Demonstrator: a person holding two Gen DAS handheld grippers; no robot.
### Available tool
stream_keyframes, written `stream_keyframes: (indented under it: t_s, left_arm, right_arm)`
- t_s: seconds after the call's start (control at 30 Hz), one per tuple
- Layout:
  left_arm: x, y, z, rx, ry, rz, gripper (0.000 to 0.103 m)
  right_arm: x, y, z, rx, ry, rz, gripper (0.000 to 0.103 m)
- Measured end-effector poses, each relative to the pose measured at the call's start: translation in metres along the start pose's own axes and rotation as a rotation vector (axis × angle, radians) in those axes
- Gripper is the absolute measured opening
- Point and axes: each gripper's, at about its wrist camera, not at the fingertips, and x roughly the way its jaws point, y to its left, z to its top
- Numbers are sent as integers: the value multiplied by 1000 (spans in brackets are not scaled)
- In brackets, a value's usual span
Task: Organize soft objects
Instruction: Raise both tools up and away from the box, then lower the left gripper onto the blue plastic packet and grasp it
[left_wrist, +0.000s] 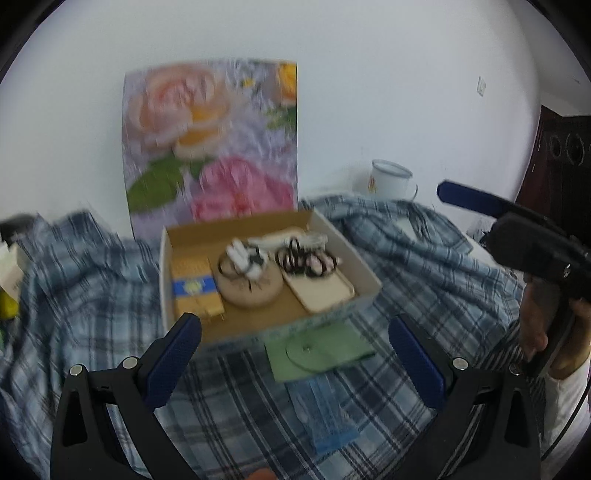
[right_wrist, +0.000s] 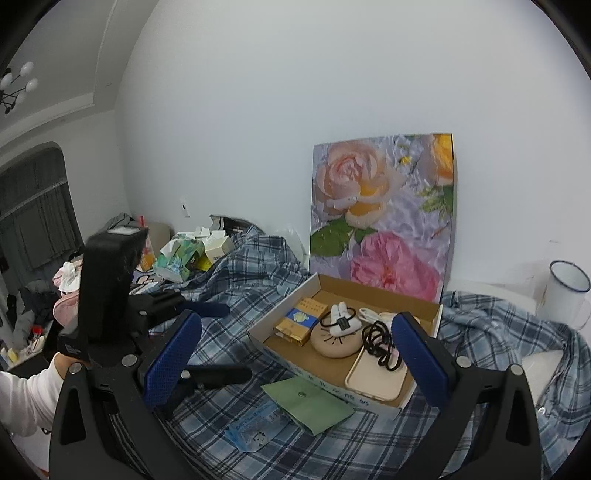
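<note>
An open cardboard box (left_wrist: 365, 273) (right_wrist: 424, 302) sits on a blue plaid cloth (left_wrist: 240, 406) (right_wrist: 229, 288). It holds a yellow-blue packet (left_wrist: 194, 288) (right_wrist: 299, 319), a round beige pad (left_wrist: 251, 288) (right_wrist: 334, 341) with a white plush and black hair tie on it, a beige phone case (left_wrist: 321, 291) (right_wrist: 373, 380), black hair ties (left_wrist: 306, 260) (right_wrist: 380, 338) and a white cable (right_wrist: 369, 315). A green pouch (left_wrist: 317, 350) (right_wrist: 306, 400) and a blue packet (left_wrist: 328, 413) (right_wrist: 255, 428) lie in front. My left gripper (left_wrist: 295, 354) (right_wrist: 210, 339) is open and empty before the box. My right gripper (right_wrist: 295, 358) is open and empty.
The flowered box lid (left_wrist: 210, 144) (right_wrist: 384, 218) stands against the white wall. A white enamel mug (left_wrist: 389, 179) (right_wrist: 565, 291) stands behind the cloth at the right. Tissue packs and small boxes (right_wrist: 184, 254) are piled at the far left. The right gripper's body (left_wrist: 535, 243) is at the right edge.
</note>
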Motion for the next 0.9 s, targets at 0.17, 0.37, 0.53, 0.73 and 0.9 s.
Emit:
stream_keyframes:
  t_s: [0.17,0.37,0.53,0.73,0.9]
  left_arm:
    - [20,0,-16,-16,66,3,103]
    - [39,-4,-35,-18,145,-25,103]
    - [53,-9,-46,-15,210,-63,99]
    - [59,-17,-52,7,225,-79,87]
    - [64,-22,-57,28,246,-88,77]
  right_arm:
    - [14,-8,-14,12,63,7,103]
    - [36,-21,-33,47,149,22,103]
    - [57,-23,-49,53,246,49,103]
    - [88,-28,-74,60,404,46,103]
    - [104,-35,-84,73,451,27,103]
